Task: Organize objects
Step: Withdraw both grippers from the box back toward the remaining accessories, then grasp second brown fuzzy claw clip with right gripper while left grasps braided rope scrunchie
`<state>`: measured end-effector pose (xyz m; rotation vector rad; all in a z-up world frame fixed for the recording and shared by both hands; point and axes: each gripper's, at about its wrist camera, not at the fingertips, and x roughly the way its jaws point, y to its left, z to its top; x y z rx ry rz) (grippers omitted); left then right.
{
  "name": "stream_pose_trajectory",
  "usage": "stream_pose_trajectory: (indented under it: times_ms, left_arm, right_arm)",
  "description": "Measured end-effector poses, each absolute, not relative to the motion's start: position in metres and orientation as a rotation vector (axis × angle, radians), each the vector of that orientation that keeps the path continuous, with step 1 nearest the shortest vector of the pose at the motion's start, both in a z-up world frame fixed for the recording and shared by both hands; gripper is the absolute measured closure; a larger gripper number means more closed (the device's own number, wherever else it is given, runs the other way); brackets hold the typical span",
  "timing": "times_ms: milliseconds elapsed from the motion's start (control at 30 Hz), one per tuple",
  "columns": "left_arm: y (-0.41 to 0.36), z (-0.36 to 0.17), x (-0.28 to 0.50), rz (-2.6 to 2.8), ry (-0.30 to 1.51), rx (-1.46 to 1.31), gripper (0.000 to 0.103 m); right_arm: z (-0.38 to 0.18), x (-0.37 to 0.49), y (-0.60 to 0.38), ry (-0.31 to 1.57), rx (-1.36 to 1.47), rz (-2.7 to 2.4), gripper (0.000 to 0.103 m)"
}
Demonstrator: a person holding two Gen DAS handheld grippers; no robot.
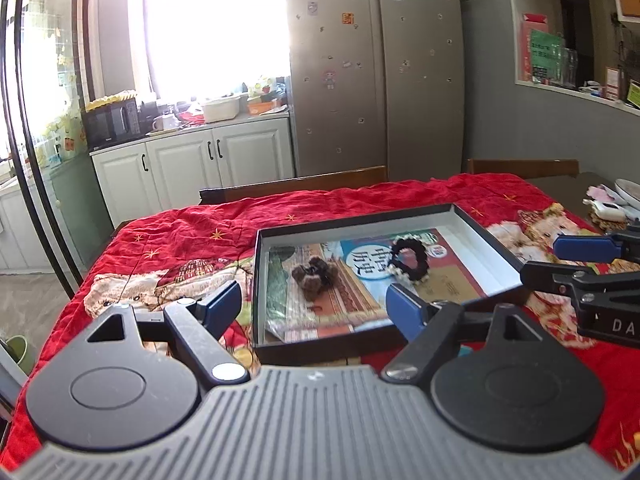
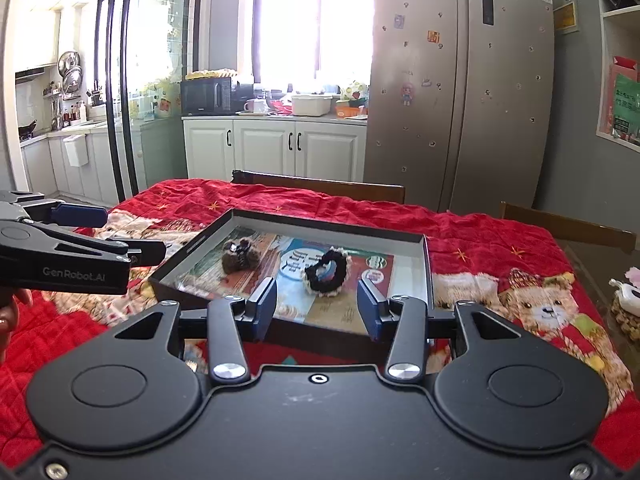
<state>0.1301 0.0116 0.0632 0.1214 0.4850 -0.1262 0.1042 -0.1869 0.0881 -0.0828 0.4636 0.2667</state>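
I have both claws hovering over the near edge of the box [image 1: 472, 216], which sits on the red cloth [image 1: 192, 232]. My left claw [image 1: 316, 304] stands wide open with nothing in it. My right claw [image 2: 316, 304] is partly open, also empty. Inside the box, on a printed sheet [image 2: 352, 300], the brown hair clip [image 2: 240, 256] lies to the left and the black scrunchie [image 2: 326, 272] to its right, apart from each other.
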Motion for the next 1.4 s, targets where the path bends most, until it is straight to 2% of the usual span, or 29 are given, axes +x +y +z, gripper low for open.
stream_pose_trajectory:
  times_ms: [300,633,1000,1100,1400]
  left_arm:
    - [0.009,0.041,0.099,-0.170,0.536,0.127,0.016]
    - [0.006,0.003,0.082,-0.217,0.635,0.103,0.016]
    - [-0.005,-0.021,0.080,-0.274,0.677,0.094,0.016]
    - [-0.006,-0.027,0.083,-0.278,0.691,0.090,0.017]
    - [-0.008,-0.040,0.088,-0.304,0.737,0.071,0.034]
  right_arm:
    - [0.074,0.055,-0.191,0.476,-0.077,0.285,0.053]
    - [0.032,0.014,-0.182,0.544,-0.111,0.325,0.046]
    - [0.009,-0.001,-0.185,0.584,-0.052,0.375,0.038]
    - [0.008,-0.003,-0.182,0.574,-0.070,0.392,0.033]
    - [-0.003,-0.004,-0.175,0.593,-0.107,0.389,0.033]
